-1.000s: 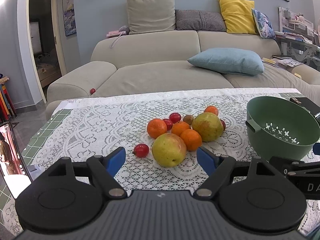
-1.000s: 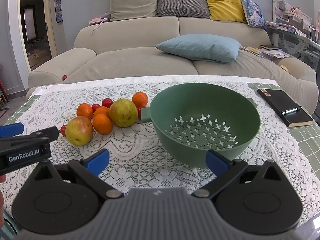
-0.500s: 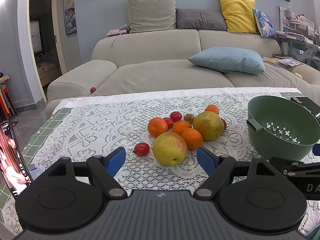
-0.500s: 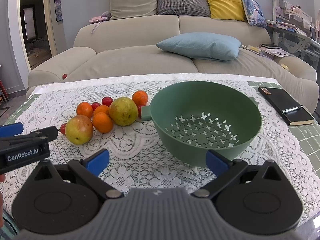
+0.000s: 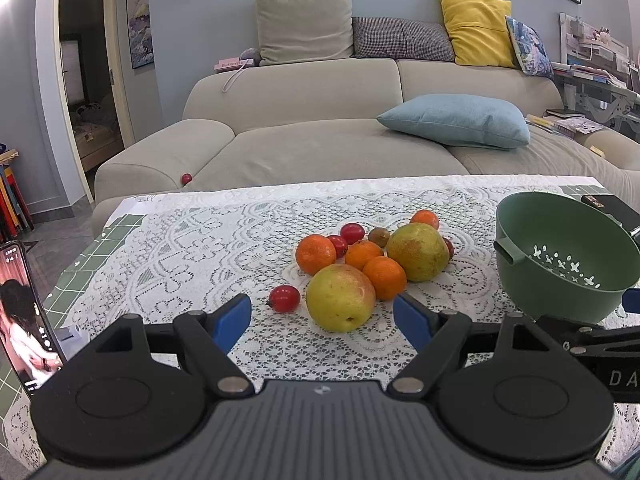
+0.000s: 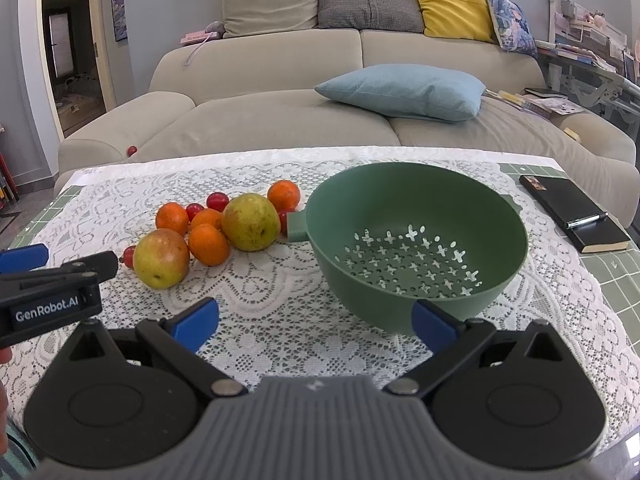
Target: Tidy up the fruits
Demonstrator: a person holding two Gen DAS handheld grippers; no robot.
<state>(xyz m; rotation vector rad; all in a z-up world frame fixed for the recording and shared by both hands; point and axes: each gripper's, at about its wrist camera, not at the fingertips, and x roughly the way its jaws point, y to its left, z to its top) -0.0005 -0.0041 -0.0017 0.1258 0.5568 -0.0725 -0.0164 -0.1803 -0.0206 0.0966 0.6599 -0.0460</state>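
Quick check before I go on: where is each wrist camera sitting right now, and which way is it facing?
Left wrist view: behind the open left hand-held gripper, facing the fruit pile and the sofa; the right gripper's side shows at the right edge.
Right wrist view: behind the open right hand-held gripper, facing the empty green colander; the left gripper's tip and a fingertip show at the left edge.
Shared: fruit, colander, lace cloth, sofa.

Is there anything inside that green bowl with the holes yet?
No fruit yet. The green bowl shows only its bare floor of cross-shaped holes. The near wall hides a strip of the inside, and the lace under the bowl is covered.
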